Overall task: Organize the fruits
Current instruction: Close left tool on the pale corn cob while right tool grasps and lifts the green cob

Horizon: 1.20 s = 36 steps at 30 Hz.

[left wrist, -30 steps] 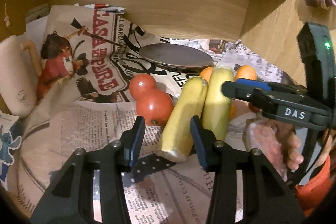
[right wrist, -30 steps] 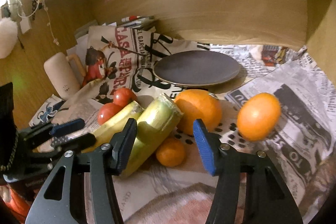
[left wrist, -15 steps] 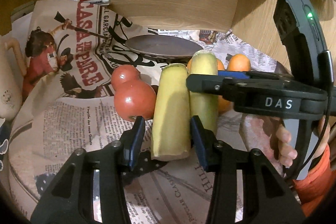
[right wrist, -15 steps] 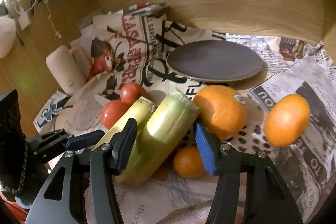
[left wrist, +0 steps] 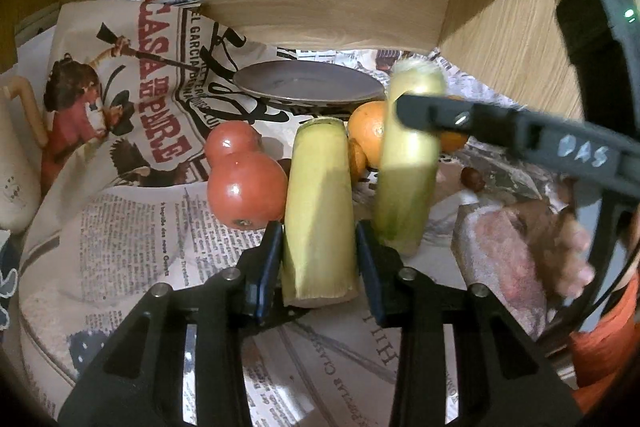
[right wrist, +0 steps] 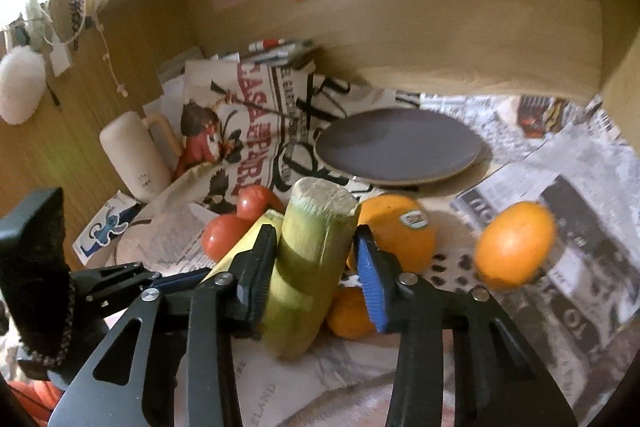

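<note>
My left gripper (left wrist: 318, 259) is shut on a yellow corn cob (left wrist: 320, 203) that lies on the newspaper. My right gripper (right wrist: 316, 263) is shut on a greener corn cob (right wrist: 310, 267) and holds it tilted, far end raised; this cob also shows in the left wrist view (left wrist: 408, 163) with the right gripper's finger across it. Two tomatoes (left wrist: 244, 187) sit left of the yellow cob. A stickered orange (right wrist: 400, 231), another orange (right wrist: 514, 245) and a small one (right wrist: 350, 315) lie to the right. A dark plate (right wrist: 396, 147) sits behind.
Newspaper (left wrist: 132, 223) covers the surface inside a wooden shelf nook with a back wall (right wrist: 440, 39). A cream mug (right wrist: 134, 155) stands at the left. The person's hand (left wrist: 536, 247) holds the right gripper.
Both grippers have closed on their cobs. The right gripper has lifted the greener cob's far end off the paper, away from the yellow cob.
</note>
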{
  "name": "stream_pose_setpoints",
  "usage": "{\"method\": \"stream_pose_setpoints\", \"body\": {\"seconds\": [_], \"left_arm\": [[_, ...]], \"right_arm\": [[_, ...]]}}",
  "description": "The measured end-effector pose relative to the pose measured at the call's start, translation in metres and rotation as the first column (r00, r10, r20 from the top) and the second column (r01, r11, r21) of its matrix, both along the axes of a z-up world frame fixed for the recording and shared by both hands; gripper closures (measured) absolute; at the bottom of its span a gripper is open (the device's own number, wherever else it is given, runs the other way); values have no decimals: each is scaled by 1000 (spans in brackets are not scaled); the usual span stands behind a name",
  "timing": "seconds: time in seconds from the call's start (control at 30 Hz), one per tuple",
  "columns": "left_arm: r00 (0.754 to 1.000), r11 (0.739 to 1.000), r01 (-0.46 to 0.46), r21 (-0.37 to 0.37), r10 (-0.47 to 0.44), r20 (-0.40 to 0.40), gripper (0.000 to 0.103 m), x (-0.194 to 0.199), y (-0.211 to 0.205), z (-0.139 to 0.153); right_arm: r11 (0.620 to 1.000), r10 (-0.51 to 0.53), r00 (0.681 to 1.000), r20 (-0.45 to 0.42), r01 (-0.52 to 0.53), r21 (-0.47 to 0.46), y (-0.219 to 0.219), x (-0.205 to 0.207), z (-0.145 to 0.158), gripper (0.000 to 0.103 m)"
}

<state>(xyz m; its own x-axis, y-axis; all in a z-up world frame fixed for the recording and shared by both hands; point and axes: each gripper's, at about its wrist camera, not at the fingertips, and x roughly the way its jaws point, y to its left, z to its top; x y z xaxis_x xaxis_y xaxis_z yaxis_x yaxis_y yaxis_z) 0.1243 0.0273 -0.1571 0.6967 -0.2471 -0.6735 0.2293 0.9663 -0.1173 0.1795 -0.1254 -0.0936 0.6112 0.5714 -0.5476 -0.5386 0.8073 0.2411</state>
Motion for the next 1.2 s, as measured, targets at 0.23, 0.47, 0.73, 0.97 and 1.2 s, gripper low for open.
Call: {"method": "stream_pose_setpoints", "body": {"seconds": [0.23,0.47,0.73,0.97,1.2], "left_arm": [[1000,999,-20,40,21,-15,65,7,-9,-1],[998,996,-56,72,57,-3,65,11,-16,-4],[998,995,-55,87,55,11,66,8,-17,-2],[997,995,-64,73,61,44,66,6,-12,7],[995,993,-71,95,65,71,66,6,-10,13]], "right_arm": [[998,-48,996,74,50,-24,-24,-18,12,68],[998,-51,996,78,54,-37,-29,-22,-1,69],[1000,-8,999,54,9,-18,-23,-18,-8,69],[999,34,999,-40,-35,-12,-14,-4,-31,82],[993,89,995,-55,-93,-73,-3,-1,-24,85]]}}
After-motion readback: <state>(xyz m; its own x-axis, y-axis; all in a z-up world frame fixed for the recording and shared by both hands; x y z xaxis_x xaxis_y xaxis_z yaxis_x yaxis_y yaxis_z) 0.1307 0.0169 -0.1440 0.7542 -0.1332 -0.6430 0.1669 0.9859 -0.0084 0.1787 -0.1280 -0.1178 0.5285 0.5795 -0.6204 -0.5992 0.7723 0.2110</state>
